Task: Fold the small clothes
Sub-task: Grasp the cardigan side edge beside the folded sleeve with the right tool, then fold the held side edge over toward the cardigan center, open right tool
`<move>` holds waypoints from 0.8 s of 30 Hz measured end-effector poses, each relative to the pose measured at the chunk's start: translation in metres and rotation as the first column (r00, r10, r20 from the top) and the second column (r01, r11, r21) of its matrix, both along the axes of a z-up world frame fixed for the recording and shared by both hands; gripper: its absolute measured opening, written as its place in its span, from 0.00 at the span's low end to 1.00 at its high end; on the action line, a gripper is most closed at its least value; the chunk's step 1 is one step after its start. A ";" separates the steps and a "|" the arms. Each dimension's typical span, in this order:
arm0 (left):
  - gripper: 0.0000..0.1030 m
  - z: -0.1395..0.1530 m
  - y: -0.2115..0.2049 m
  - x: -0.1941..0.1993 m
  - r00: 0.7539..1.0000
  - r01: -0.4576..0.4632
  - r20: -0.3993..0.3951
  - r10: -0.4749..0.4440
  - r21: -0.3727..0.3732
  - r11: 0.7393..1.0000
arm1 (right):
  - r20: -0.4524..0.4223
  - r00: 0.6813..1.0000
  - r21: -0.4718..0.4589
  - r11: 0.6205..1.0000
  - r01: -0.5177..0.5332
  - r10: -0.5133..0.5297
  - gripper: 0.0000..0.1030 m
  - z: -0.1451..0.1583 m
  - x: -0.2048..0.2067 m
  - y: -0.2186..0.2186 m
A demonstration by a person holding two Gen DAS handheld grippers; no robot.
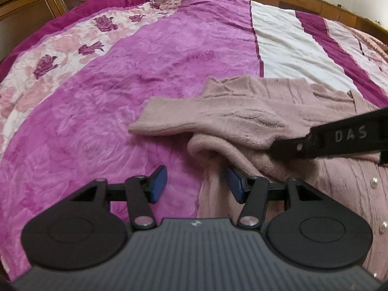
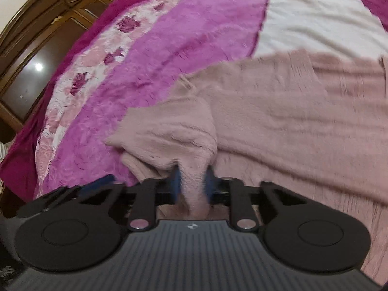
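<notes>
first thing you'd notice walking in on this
The bright magenta floral blanket fills both views, with a white stripe toward its far right. On it lies a fuzzy dusty-pink sweater, one sleeve pointing left. The right gripper is shut on a bunch of that sweater, while the left gripper hangs open at its near edge.

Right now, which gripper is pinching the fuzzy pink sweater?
The right gripper: a fold of the pink sweater sits squeezed between its blue pads. The left gripper is open, holding nothing.
</notes>
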State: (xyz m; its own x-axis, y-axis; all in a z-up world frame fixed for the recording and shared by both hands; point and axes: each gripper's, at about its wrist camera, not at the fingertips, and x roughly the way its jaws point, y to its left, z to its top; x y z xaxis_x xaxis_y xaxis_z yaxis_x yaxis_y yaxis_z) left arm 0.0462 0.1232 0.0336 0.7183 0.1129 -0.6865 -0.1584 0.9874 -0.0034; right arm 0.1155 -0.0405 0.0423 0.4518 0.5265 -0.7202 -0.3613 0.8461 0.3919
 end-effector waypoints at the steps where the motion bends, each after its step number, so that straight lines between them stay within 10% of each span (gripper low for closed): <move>1: 0.54 -0.001 -0.001 0.003 1.000 0.002 -0.001 -0.002 0.000 1.000 | 0.037 0.999 -0.017 1.000 -0.009 0.010 0.16 0.007 -0.001 0.002; 6: 0.54 -0.009 0.000 0.013 1.000 -0.017 -0.019 0.017 0.000 1.000 | 0.264 0.962 -0.090 0.995 -0.044 0.067 0.15 0.056 -0.007 0.012; 14: 0.56 -0.012 0.000 0.012 1.000 -0.010 -0.017 0.010 0.004 1.000 | 0.595 0.797 -0.285 0.955 0.084 0.108 0.15 0.098 -0.024 0.001; 24: 0.56 -0.014 -0.003 0.013 1.000 -0.008 -0.018 0.008 0.019 1.000 | 0.411 0.910 -0.282 0.942 0.180 -0.051 0.16 0.022 -0.013 -0.059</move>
